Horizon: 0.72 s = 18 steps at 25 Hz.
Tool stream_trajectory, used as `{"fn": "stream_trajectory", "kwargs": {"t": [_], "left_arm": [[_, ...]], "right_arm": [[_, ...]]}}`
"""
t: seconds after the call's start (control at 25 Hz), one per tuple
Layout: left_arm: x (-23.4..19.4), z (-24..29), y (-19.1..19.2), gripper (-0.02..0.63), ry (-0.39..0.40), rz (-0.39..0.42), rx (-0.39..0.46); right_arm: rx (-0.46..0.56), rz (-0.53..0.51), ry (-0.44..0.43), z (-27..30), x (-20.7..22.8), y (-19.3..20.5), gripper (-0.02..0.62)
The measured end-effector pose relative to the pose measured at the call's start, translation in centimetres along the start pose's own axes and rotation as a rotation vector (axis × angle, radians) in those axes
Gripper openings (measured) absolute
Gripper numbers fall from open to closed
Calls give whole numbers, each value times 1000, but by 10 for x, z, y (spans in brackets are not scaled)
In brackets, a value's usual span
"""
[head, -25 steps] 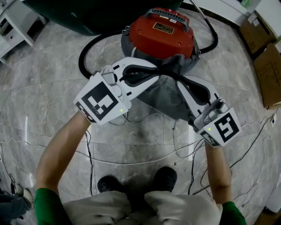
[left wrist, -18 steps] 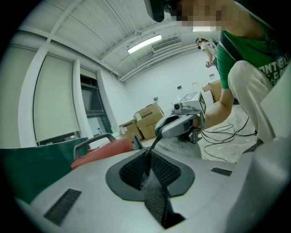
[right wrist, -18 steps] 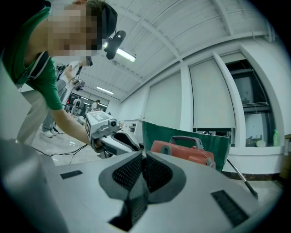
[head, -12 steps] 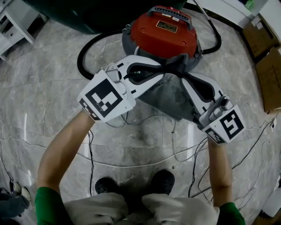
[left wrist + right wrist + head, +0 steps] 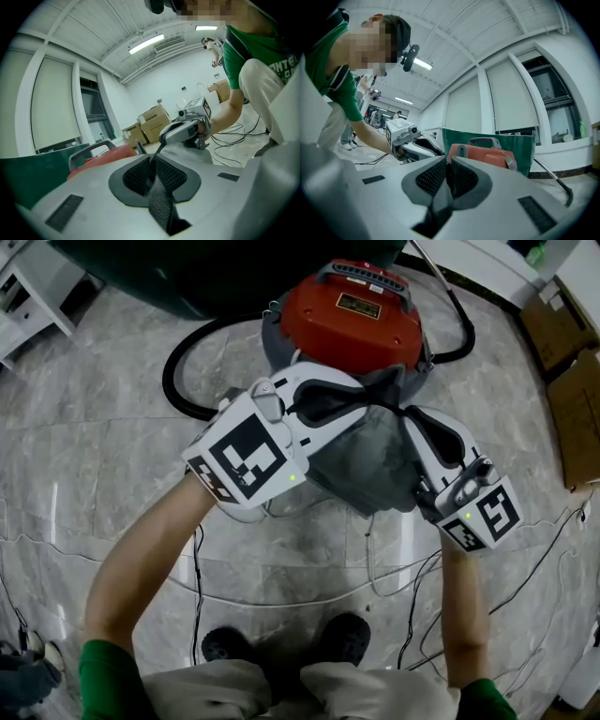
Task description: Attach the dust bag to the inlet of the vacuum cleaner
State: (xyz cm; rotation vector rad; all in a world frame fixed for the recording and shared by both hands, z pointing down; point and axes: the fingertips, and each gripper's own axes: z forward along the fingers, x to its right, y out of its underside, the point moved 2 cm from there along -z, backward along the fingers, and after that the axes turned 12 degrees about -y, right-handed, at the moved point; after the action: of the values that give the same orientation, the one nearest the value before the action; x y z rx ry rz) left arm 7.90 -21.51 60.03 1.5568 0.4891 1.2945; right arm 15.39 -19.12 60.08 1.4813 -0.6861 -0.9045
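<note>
The vacuum cleaner (image 5: 352,320) has a red lid and a grey drum and stands on the marble floor. A limp grey dust bag (image 5: 370,460) hangs in front of it, stretched between both grippers. My left gripper (image 5: 368,395) is shut on the bag's upper edge right at the drum's front. My right gripper (image 5: 405,414) pinches the same edge from the right, almost tip to tip with the left. In the left gripper view a thin dark edge sits between the closed pads (image 5: 140,176). The right gripper view shows the same, with the red lid (image 5: 487,157) just beyond. The inlet is hidden behind bag and jaws.
The black hose (image 5: 178,362) loops round the vacuum's left side, and a metal tube (image 5: 439,277) leans at its right. Thin cables (image 5: 375,563) trail over the floor near my shoes (image 5: 342,634). Cardboard boxes (image 5: 574,390) stand at the right, and a dark green bin (image 5: 187,268) is behind.
Both grippers have carried the bag closer to the vacuum's front. The bag has bunched up between them and the two tips are nearer each other.
</note>
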Motion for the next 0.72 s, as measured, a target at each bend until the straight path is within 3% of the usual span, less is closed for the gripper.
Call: {"fn": "stream_trajectory", "kwargs": {"t": [0.24, 0.52, 0.72], "left_arm": [[-9, -6, 10, 43, -49, -65, 24], [-4, 10, 8, 43, -57, 7, 20], [-11, 4, 14, 43, -97, -61, 30]], "right_arm": [[-36, -55, -68, 17, 6, -4, 32], [1, -33, -37, 3, 16, 5, 32], [-49, -79, -114, 17, 17, -1, 34]]}}
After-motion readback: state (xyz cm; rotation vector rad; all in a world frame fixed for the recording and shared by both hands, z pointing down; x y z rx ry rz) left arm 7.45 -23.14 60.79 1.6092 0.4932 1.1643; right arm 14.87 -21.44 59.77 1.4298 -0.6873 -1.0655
